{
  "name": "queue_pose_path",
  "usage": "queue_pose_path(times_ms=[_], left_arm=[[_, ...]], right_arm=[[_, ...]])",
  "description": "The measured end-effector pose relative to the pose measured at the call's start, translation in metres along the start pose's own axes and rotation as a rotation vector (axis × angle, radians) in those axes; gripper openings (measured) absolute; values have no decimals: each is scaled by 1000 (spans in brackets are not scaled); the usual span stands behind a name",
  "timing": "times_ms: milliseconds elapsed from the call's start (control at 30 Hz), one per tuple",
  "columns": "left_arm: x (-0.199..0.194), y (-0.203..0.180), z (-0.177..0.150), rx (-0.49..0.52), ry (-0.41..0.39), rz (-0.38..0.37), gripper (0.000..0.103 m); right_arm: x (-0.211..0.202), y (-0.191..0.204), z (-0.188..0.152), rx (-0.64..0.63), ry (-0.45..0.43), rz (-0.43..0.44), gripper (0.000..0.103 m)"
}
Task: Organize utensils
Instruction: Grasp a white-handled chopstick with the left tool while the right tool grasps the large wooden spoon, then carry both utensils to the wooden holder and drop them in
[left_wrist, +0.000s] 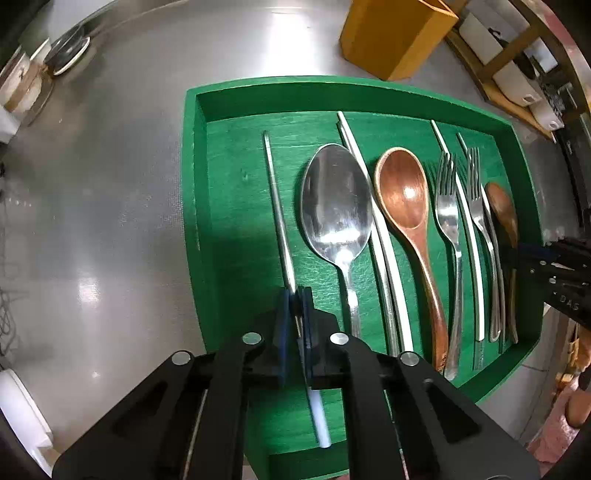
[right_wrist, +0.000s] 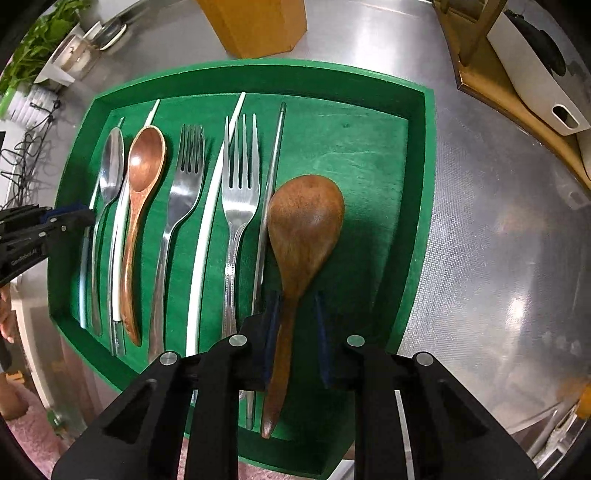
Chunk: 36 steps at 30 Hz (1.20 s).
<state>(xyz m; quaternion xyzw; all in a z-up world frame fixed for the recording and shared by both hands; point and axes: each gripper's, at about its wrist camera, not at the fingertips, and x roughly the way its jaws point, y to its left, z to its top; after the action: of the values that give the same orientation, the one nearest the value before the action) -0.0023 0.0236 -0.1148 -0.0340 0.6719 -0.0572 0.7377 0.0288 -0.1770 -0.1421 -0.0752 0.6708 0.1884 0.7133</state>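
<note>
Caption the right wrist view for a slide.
Right claw straddling the wooden rice paddle handle in the green tray, beside forks and spoons.

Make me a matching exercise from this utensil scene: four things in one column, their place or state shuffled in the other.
Things:
1. left hand-held gripper
2. face-down wooden spoon
3. yellow box
4. large metal spoon

Place or state:
A. outside the green tray, on the steel counter
B. handle between the open right hand-held gripper
C. bowl up, in the tray
D. shut on a thin metal chopstick

Pairs: 1-D, 2-B, 3-A, 4-C
</note>
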Motion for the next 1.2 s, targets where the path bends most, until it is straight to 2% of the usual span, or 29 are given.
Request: queue_pose_path(times_ms=[367,633,700,900,1067,1200], left_arm=[[-2,9,-5,-40,-30,-51,4],[-22,14,-24,-40,-100,-54,4],[-33,14,-28,-44,-146,-60,4],[-65,9,-38,-25,-351,-116,4],[-90,8,-44,-43,-549,-159,4],[-101,-1,-32,-55,-686,-186,4]], right_arm=[[-10,-6,-11,-15,-41,25,11],[-30,-17,-16,-7,-114,83,11],[-35,-18,-19,-14,-141,111,11],[-42,-19,-24,-24,-254,152,11],[-70,-25,-24,-30,-474,196,11],[-87,-29,-16,-2,-611,234,11]])
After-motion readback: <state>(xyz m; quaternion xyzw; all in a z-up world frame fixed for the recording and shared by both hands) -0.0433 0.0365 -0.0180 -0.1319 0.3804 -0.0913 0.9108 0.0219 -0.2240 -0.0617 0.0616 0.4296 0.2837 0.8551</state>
